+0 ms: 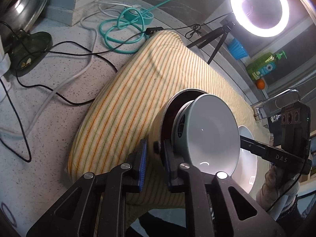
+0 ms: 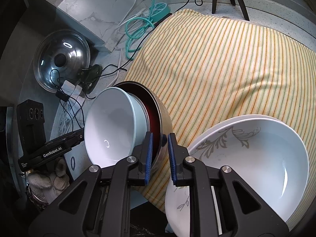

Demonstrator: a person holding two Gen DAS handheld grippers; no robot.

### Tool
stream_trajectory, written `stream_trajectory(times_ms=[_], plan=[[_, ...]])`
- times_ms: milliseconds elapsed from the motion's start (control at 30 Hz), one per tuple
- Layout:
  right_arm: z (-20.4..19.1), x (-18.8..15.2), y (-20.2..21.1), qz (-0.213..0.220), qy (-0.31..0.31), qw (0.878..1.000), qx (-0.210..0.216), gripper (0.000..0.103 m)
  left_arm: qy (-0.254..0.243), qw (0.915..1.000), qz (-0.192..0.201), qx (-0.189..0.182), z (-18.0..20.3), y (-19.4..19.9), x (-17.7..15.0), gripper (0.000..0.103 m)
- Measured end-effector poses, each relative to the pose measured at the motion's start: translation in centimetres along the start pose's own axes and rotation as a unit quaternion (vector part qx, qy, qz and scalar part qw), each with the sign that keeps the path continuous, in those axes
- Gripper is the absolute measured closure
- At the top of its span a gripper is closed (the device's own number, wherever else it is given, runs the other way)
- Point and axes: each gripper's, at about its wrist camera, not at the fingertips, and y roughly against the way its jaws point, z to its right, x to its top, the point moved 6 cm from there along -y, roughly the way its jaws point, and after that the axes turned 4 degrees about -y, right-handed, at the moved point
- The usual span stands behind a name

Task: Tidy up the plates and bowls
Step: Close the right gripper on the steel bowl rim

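Observation:
A pale blue bowl with a white inside (image 1: 213, 130) (image 2: 110, 126) is nested in a steel bowl with a dark red lining (image 1: 169, 110) (image 2: 160, 116), both tilted on a striped cloth (image 1: 150, 83) (image 2: 217, 65). My left gripper (image 1: 155, 152) stands with its jaws on either side of the steel bowl's rim, a gap showing. My right gripper (image 2: 160, 154) likewise straddles that rim from the other side. A stack of white leaf-patterned plates (image 2: 246, 162) (image 1: 248, 158) lies to the right.
Cables and a teal power strip (image 1: 138, 15) (image 2: 160, 7) lie on the speckled counter behind the cloth. A steel pot lid (image 2: 61, 59) leans at the left wall. A ring light on a tripod (image 1: 258, 7), soap bottle (image 1: 260, 65) and tap (image 1: 276, 100) stand at the right.

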Motion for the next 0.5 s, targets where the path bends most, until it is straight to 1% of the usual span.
stream_trajectory(times_ms=[100,167,300,500], plan=[[-0.1,0.0,0.0,0.000,0.000,1.000,-0.002,0.088,0.000,1.0000,0.000,-0.001,-0.1,0.0,0.1,0.092],[0.1,0.0,-0.1,-0.001,0.000,1.000,-0.021,0.089,-0.001,1.0000,0.000,0.001,-0.1,-0.1,0.2,0.090],[0.4,-0.2,-0.5,-0.012,-0.007,1.000,-0.010,0.089,-0.001,1.0000,0.001,0.001,-0.1,-0.1,0.2,0.091],[0.2,-0.2,-1.0,-0.015,-0.001,1.000,-0.016,0.090,0.003,1.0000,0.003,-0.003,-0.2,-0.1,0.1,0.092]])
